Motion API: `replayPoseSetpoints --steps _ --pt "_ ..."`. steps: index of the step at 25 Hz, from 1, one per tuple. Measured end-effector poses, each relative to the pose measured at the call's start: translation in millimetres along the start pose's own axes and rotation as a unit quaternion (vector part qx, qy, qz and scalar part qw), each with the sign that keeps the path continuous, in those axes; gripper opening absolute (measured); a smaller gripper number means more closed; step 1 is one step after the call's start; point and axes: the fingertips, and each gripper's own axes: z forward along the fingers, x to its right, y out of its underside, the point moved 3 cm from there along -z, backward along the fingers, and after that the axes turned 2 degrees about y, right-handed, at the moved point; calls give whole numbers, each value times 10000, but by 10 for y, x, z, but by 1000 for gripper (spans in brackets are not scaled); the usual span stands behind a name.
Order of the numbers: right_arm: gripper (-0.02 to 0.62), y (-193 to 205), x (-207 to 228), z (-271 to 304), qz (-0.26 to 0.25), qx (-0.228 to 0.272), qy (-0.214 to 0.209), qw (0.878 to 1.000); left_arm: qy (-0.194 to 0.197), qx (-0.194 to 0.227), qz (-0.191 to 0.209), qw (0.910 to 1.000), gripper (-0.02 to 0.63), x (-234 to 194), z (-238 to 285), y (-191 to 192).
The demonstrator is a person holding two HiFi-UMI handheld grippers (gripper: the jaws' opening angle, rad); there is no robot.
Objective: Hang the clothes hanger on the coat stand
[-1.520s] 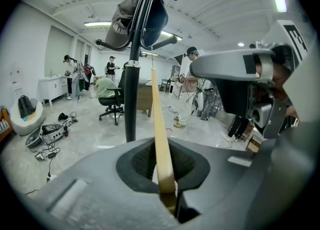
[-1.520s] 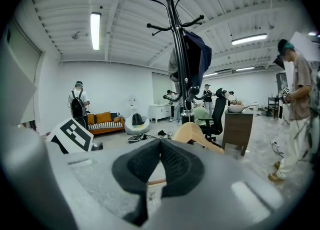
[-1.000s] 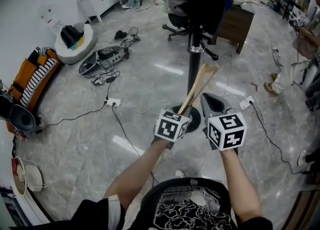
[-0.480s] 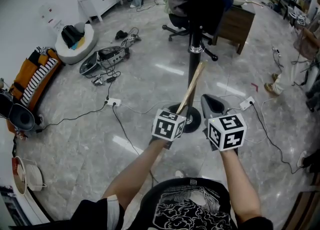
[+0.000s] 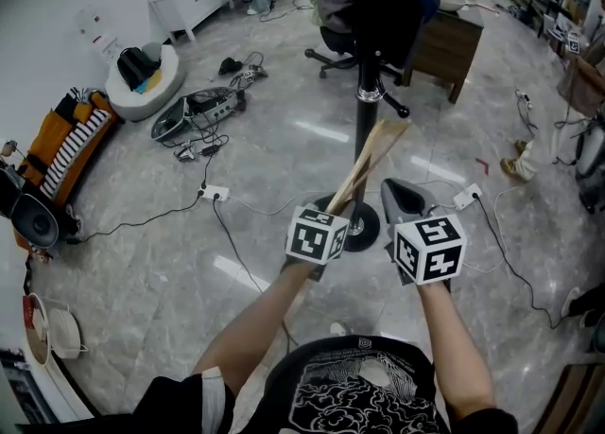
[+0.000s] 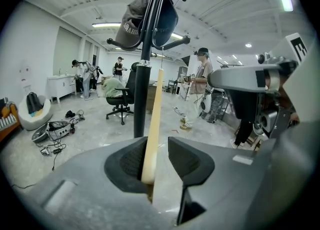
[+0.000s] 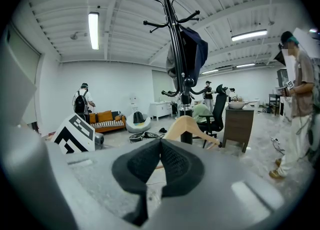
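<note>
**Head view.** Both bare forearms reach forward from the torso, side by side and roughly parallel. The left forearm [image 5: 253,328] angles inward and the right forearm [image 5: 456,347] runs nearly straight. The left gripper [image 5: 335,217] and right gripper [image 5: 393,186] are level with each other, their marker cubes just beside one another, above the round base of the coat stand [image 5: 367,144]. The wooden clothes hanger [image 5: 374,152] rises from the left gripper, tilted up and to the right, and its upper end lies against the outline of the stand's pole. Cables and a power strip [image 5: 214,193] lie on the glossy floor to the left.

**Left gripper view.** The jaws are opening. The hanger stands edge-on and upright between them, its lower end resting against the left-hand pad, with a clear gap to the other pad. The stand's dark pole rises just behind and left of the hanger. A cap [image 6: 131,29] hangs from a peg above. The hanger's hook is too thin to make out, so whether it sits on a peg cannot be told. The right gripper's grey body shows at the right edge.

**Right gripper view.** The jaws are pressed together with nothing between them. Beyond their tips the hanger appears broadside, in front of the stand's pole and low on it. A dark garment [image 7: 196,48] drapes from the upper pegs. The left gripper's marker cube shows at lower left.
</note>
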Motion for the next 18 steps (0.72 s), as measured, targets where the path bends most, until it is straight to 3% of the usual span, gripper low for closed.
replayPoseSetpoints --steps 18 --pt "0 7 38 -37 22 -3 -215 9998 -400 325 -209 9985 146 -4 -160 -186"
